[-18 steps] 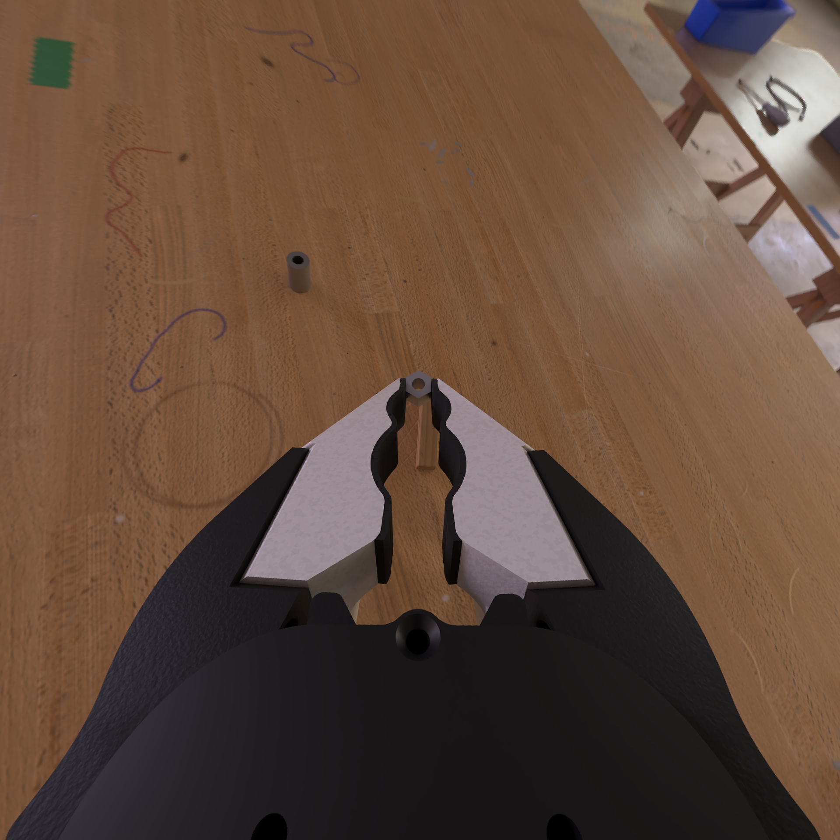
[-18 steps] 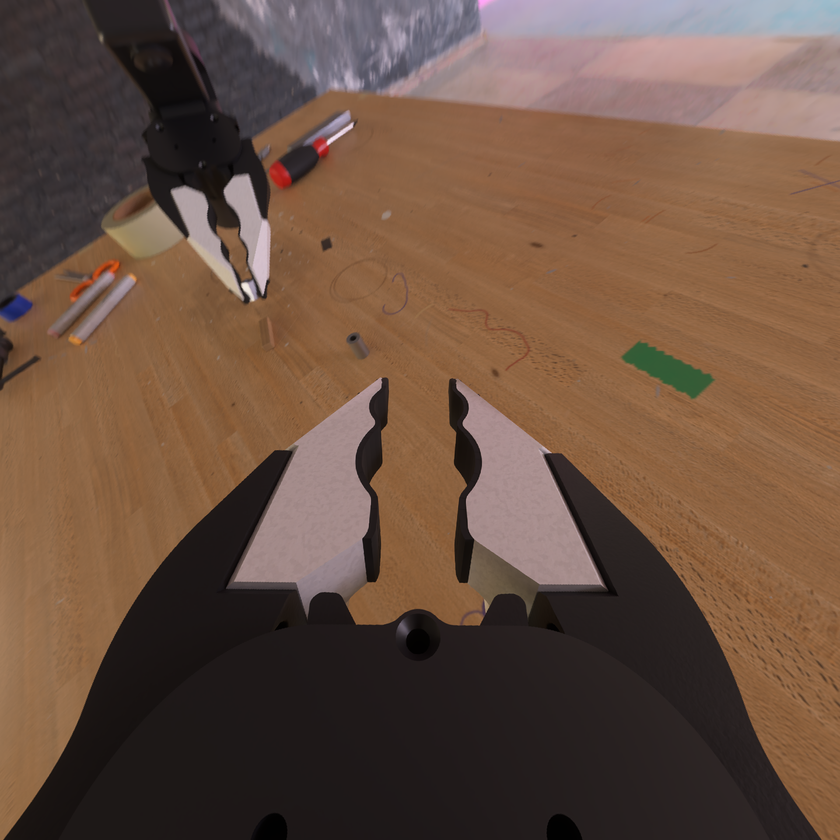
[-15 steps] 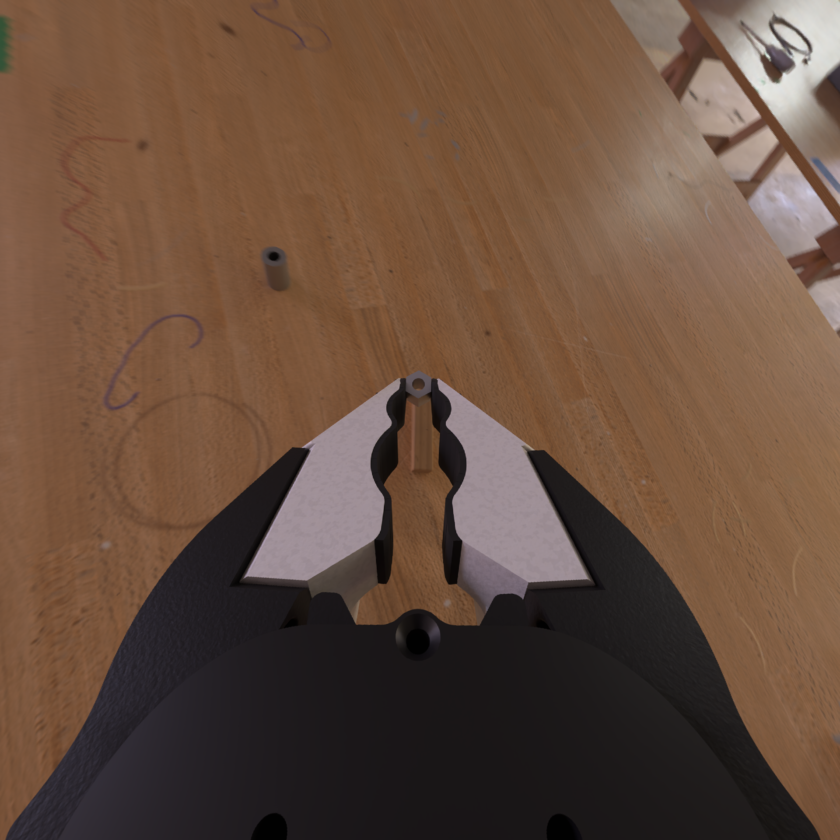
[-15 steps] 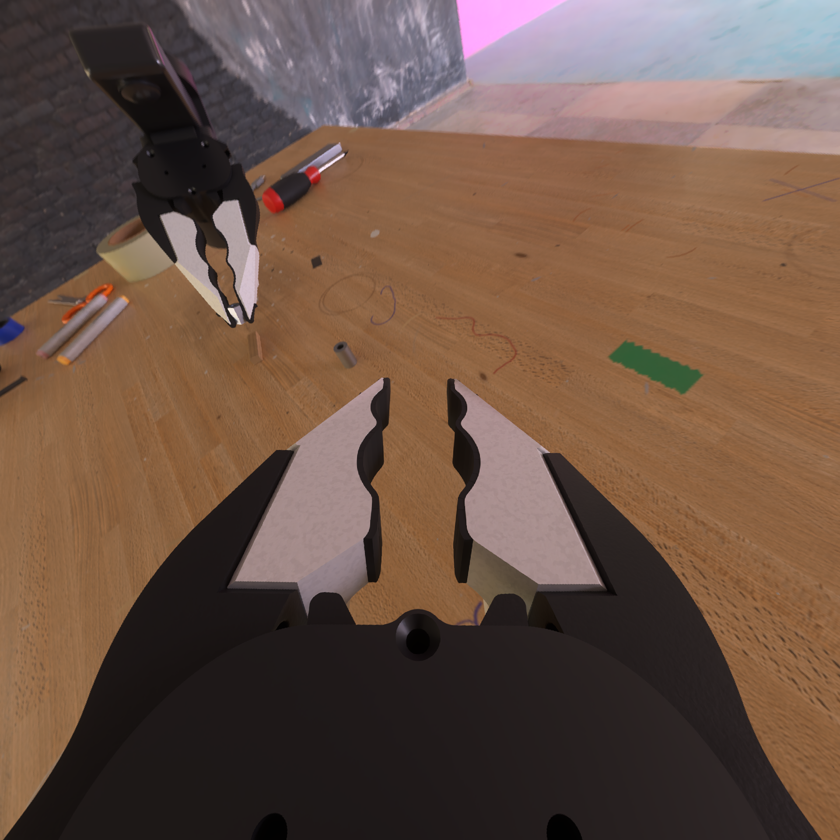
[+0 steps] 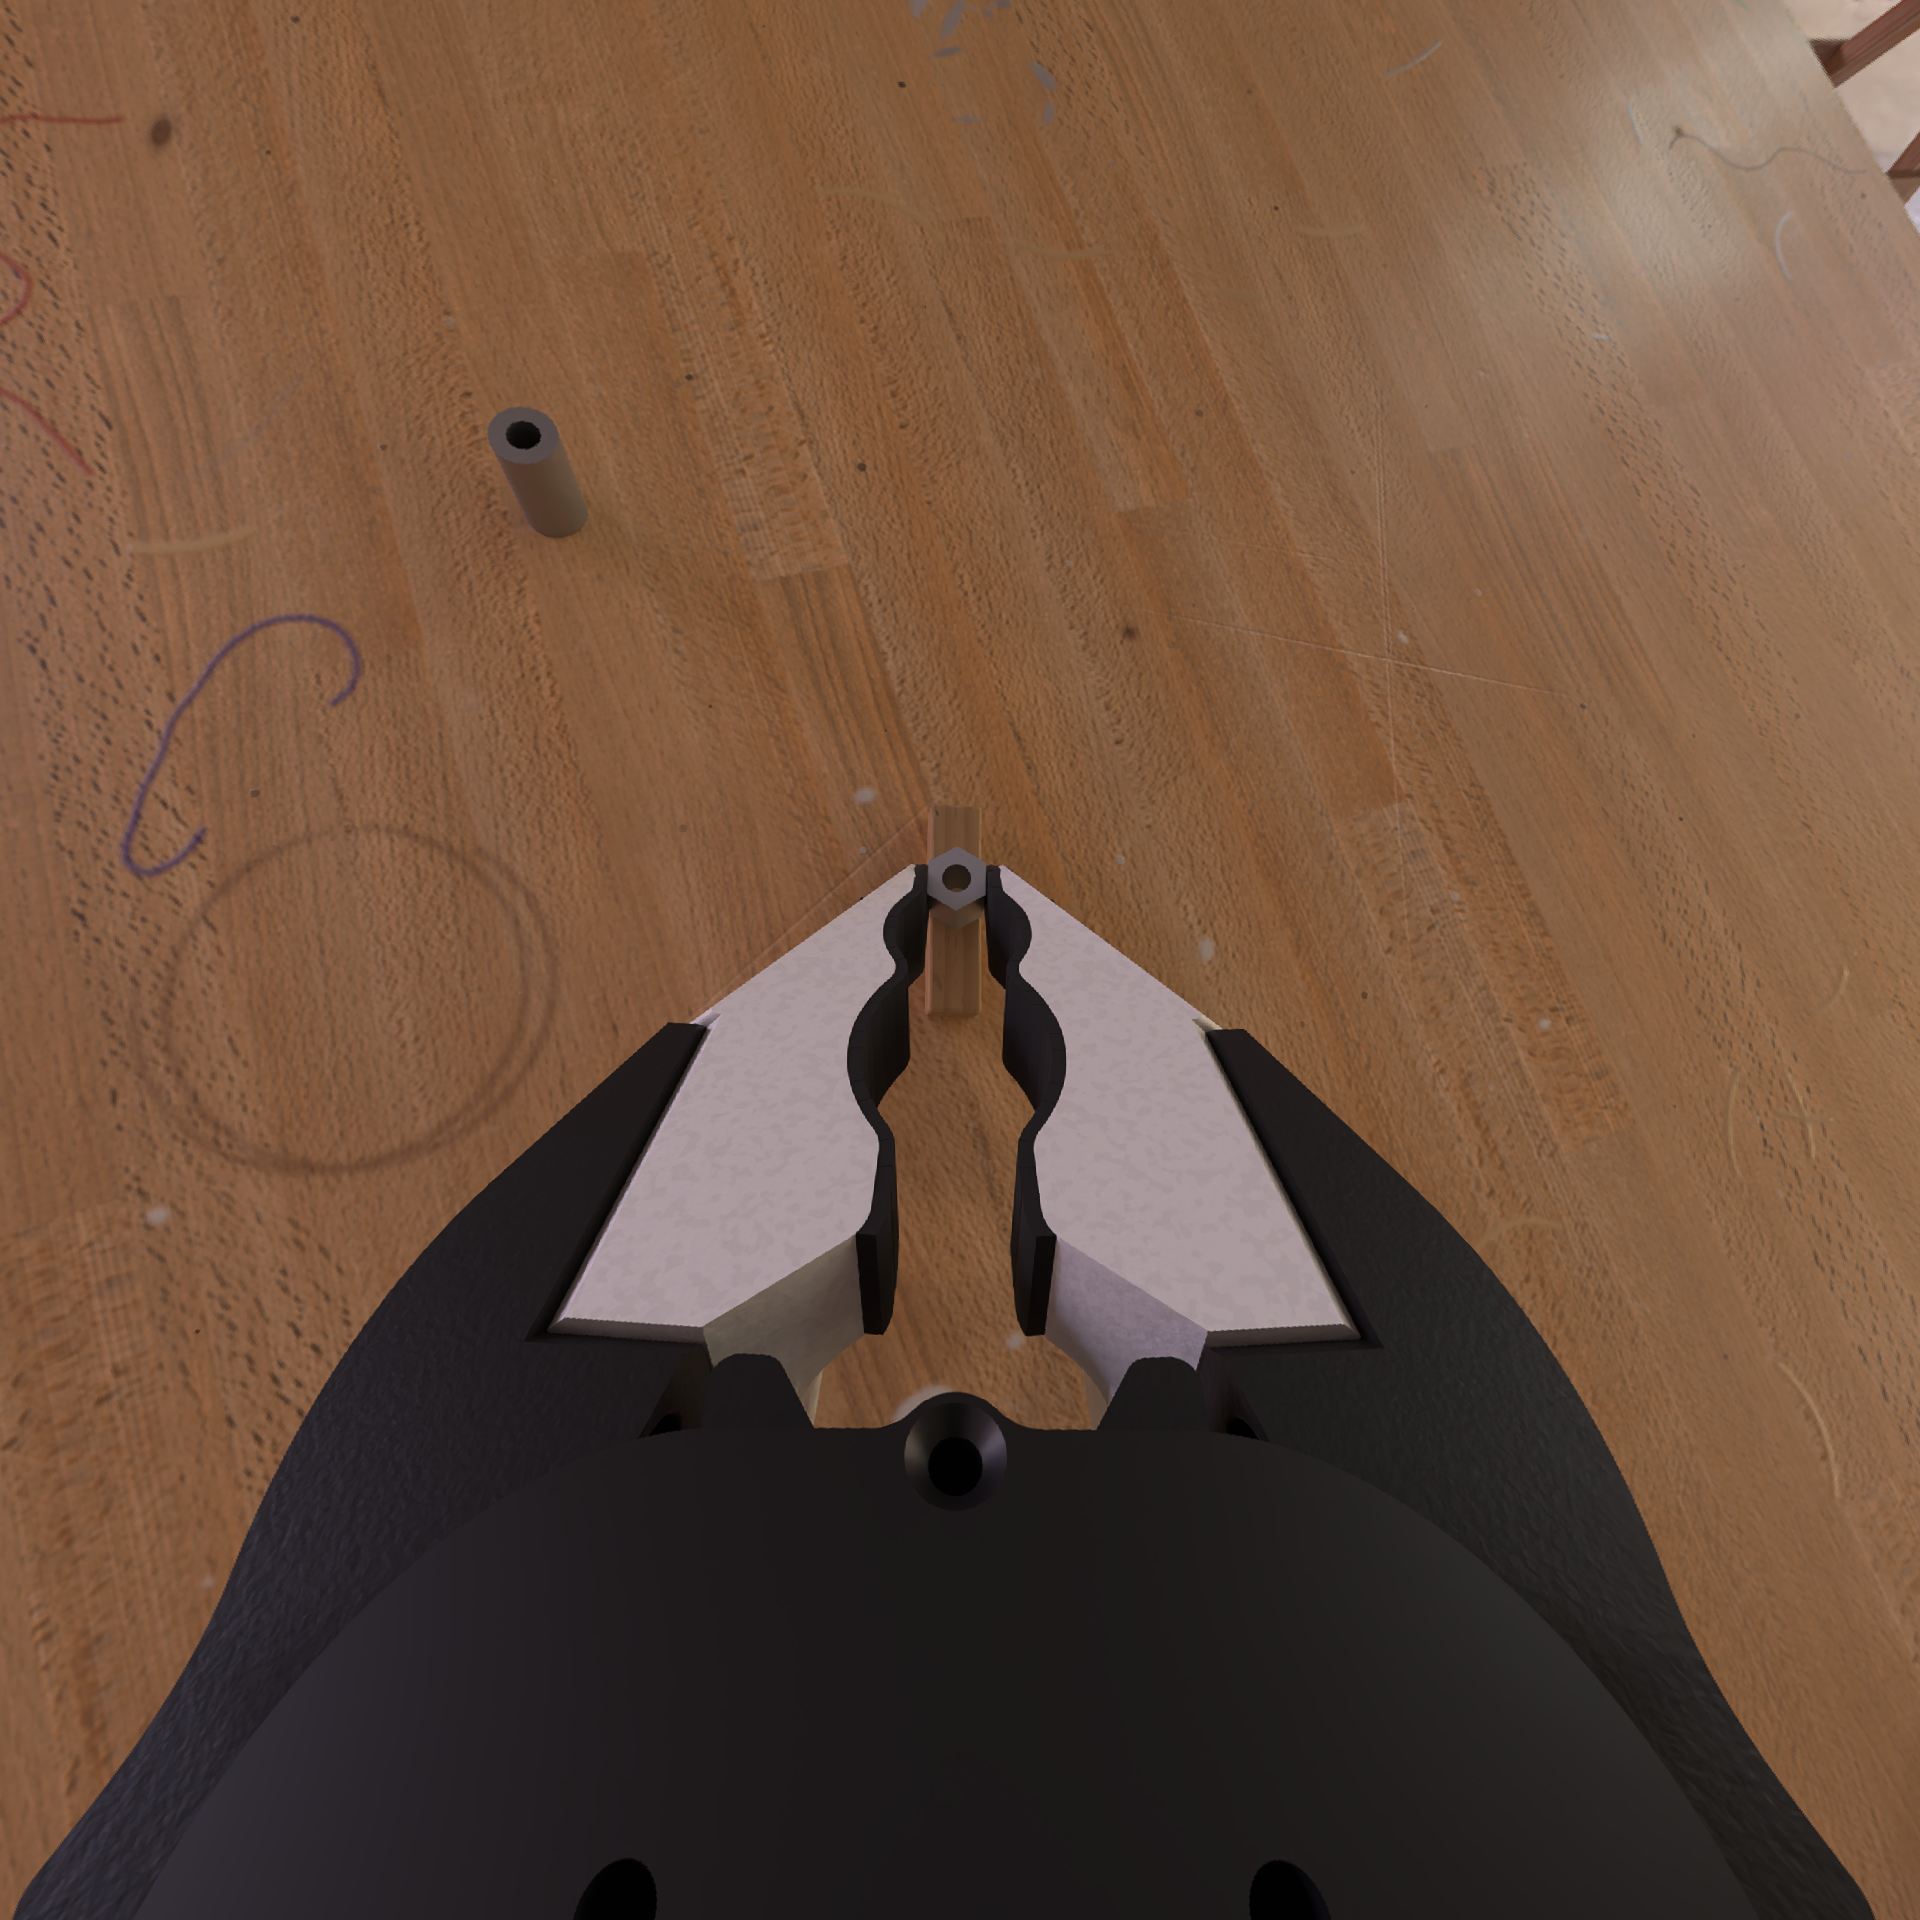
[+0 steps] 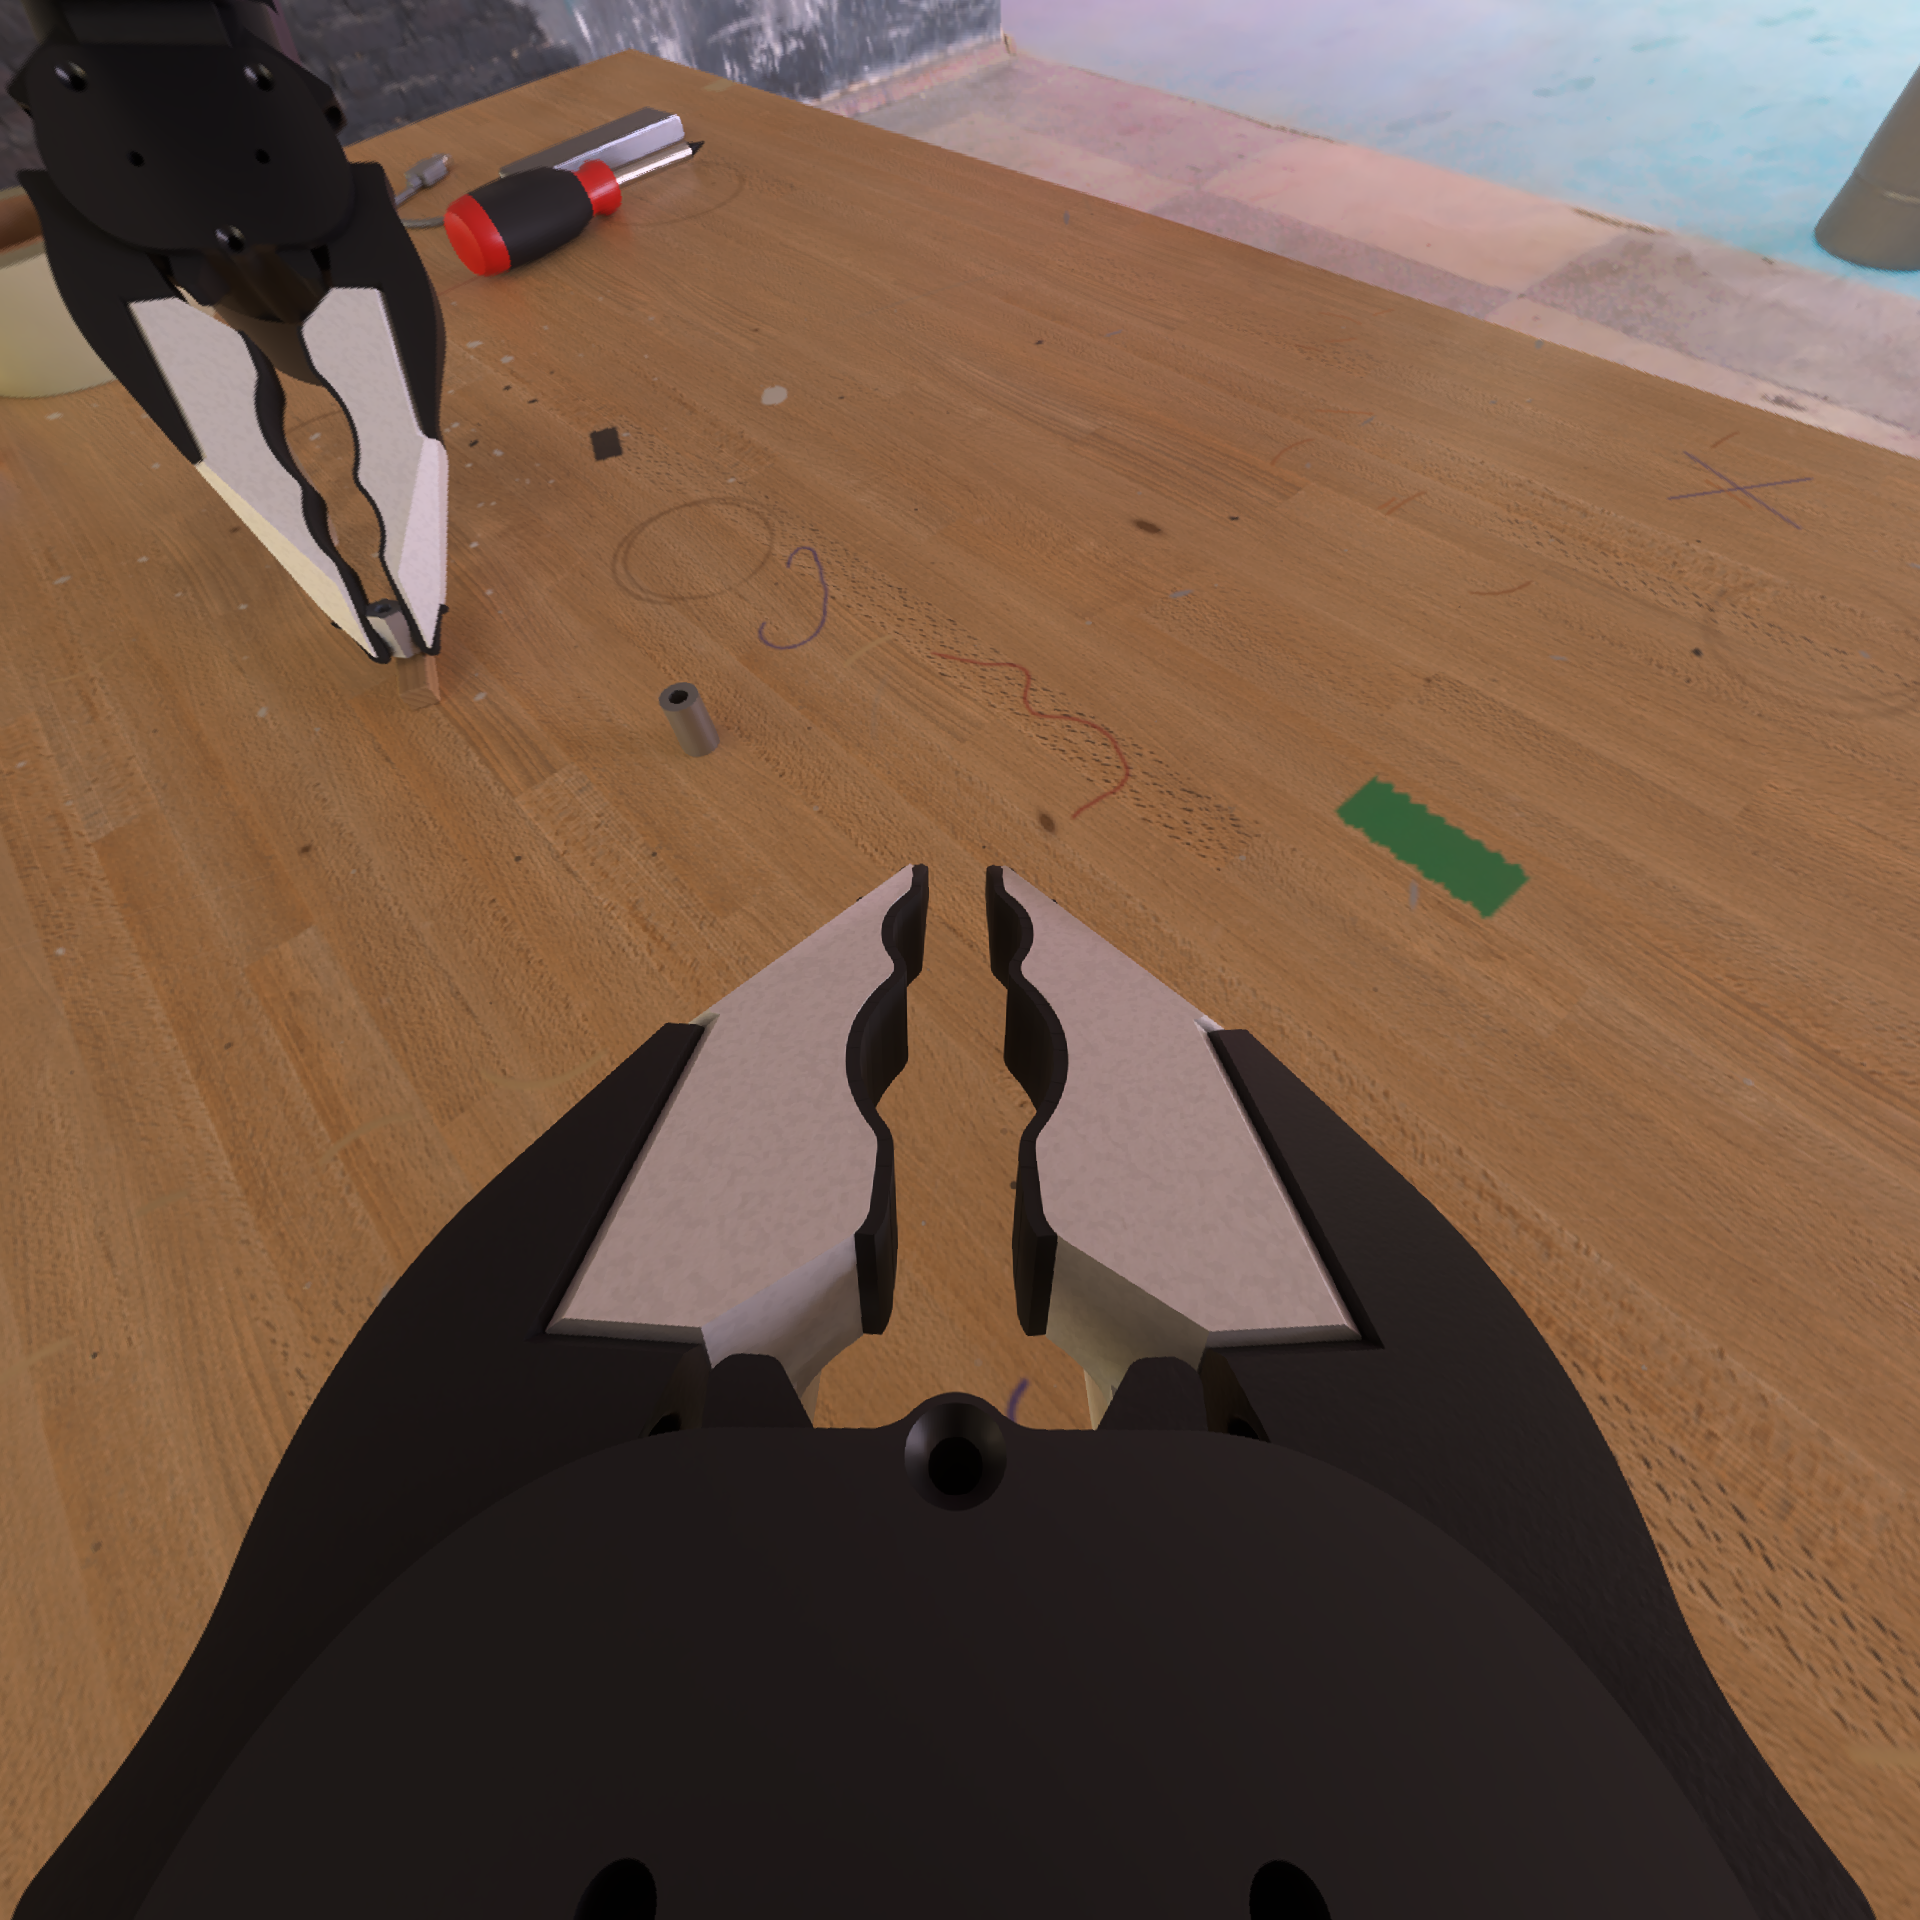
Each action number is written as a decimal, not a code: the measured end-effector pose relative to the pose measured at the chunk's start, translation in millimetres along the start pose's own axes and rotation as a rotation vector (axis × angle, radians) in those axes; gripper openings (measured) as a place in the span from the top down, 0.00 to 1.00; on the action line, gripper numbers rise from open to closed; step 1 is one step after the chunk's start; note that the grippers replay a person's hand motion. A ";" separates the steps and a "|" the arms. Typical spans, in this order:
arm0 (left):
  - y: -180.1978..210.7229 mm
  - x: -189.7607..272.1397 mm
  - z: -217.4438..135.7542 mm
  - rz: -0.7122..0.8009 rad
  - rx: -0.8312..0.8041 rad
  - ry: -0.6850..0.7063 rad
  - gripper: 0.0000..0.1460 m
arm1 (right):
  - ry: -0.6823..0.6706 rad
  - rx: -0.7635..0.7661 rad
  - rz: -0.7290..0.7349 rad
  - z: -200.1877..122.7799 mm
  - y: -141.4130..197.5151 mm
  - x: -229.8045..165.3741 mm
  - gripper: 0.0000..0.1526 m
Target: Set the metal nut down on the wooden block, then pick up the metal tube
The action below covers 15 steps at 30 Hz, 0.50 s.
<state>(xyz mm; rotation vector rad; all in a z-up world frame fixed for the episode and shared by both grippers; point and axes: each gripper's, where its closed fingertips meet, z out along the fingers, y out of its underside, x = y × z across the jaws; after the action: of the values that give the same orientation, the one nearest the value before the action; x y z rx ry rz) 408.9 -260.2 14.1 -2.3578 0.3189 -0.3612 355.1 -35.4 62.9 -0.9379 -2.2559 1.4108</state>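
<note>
now the left gripper (image 5: 954, 881), lower than a moment ago, pinches the metal nut (image 5: 953, 879) just over the wooden block (image 5: 954, 977); release looks imminent. right gripper (image 6: 956, 883) waits open, metal tube (image 6: 689, 718) ahead-left.

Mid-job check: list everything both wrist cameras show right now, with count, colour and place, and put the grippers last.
metal nut: one, silver-grey, clamped at the left gripper's tips, right over the wooden block.
wooden block: one, light brown, small, lying on the table under the nut.
metal tube: one, dark grey, standing upright on the table, apart from the block.
screwdriver: one, black handle with red ends, far side of the table.
tape roll: one, cream, far left edge, partly hidden.
green patch: one, flat on the table to the right.
table: one, wood, with pen scribbles.
left gripper: black with pale fingers, shut on the nut.
right gripper: same build, open, holding nothing.
</note>
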 end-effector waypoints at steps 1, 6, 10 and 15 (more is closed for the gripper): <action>0.3 0.4 -0.2 0.001 -0.003 -0.004 0.93 | 0.004 -0.003 -0.003 0.3 0.4 0.6 0.93; 0.7 0.7 0.1 0.009 -0.007 -0.020 0.93 | 0.017 -0.020 -0.021 1.8 3.1 1.4 0.94; 0.7 1.6 1.3 -0.020 -0.009 -0.009 0.87 | 0.028 -0.041 -0.044 3.4 6.4 1.4 0.95; 1.1 0.7 -0.2 -0.043 -0.003 -0.036 0.81 | 0.034 -0.049 -0.057 3.8 7.6 1.6 0.97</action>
<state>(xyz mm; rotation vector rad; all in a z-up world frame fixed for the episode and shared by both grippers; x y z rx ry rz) 409.3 -261.3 13.6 -2.3746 0.2526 -0.3383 354.5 -34.5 54.3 -0.8986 -2.2835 1.3118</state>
